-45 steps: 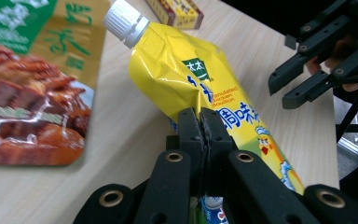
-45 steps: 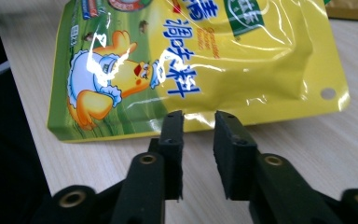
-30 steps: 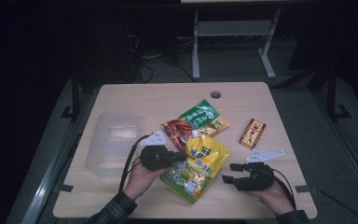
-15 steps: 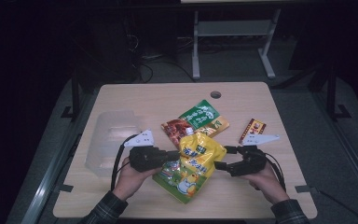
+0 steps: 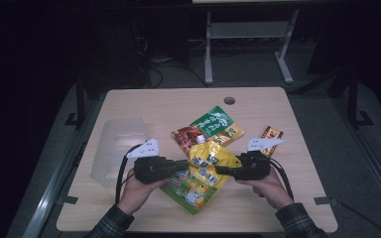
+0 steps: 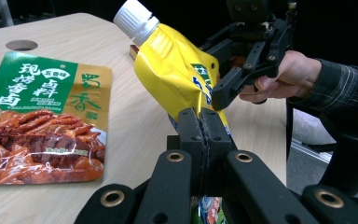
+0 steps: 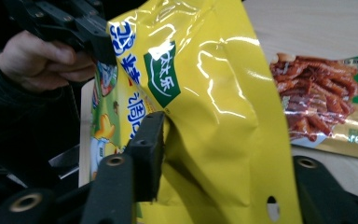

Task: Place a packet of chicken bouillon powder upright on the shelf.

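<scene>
Yellow pouch (image 5: pixel 209 161) lifted off table (image 5: pixel 297 198), held between both grippers, white cap (image 6: pixel 135 18) up. Left gripper (image 6: pixel 203 133) clamped on its lower edge. Right gripper (image 5: pixel 223 170) grips opposite side (jaws astride foil in right gripper view). Green packet (image 5: pixel 209 128) lies flat behind.

I read Chinese print on two packs. The green snack packet (image 6: pixel 42 88) on the worktop has white characters "现烤香卤" with smaller "卤料" beside them, a small oval label I can't make out, and gold "蜀香" lower right. The yellow spout pouch (image 7: pixel 200 93) carries a green leaf-shaped logo reading "太太乐" and big blue characters, one being "鸡"; the rest is too creased to read.
</scene>
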